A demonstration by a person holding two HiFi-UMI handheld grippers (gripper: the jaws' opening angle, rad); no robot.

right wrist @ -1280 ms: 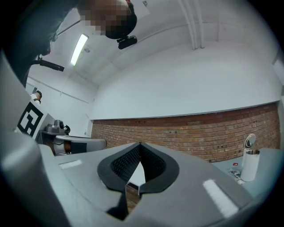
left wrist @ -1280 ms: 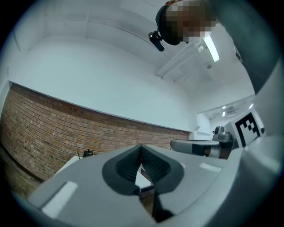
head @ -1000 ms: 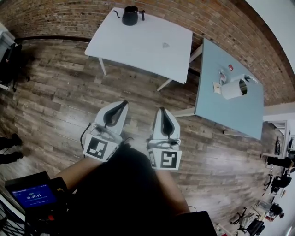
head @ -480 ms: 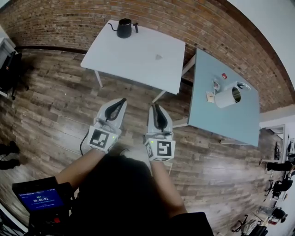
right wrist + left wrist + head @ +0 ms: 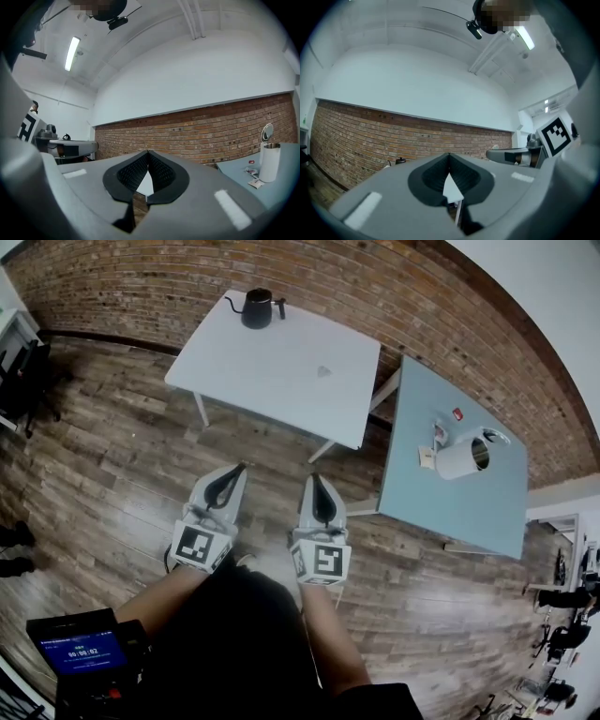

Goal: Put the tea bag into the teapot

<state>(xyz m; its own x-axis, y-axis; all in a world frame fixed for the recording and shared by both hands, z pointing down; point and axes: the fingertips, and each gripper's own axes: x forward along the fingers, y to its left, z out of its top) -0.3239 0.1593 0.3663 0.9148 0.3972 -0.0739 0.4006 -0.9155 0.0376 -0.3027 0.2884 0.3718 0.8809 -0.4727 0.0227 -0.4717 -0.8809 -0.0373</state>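
Head view puts the black teapot (image 5: 257, 308) at the far corner of the white table (image 5: 262, 362). A small pale thing (image 5: 323, 371), perhaps the tea bag, lies well apart from it. Wooden floor (image 5: 122, 446) lies between that table and my tongs. The left gripper (image 5: 236, 471) is closed and empty, and the right gripper (image 5: 313, 482) has just closed on nothing. A white jug (image 5: 459, 457) sits on the grey-blue table (image 5: 469, 507) at right.

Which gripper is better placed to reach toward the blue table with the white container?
Right. The right gripper, jaws just closed on nothing, is nearer the blue table, which stands to the right. The left gripper, also shut and empty, would have to cross over.
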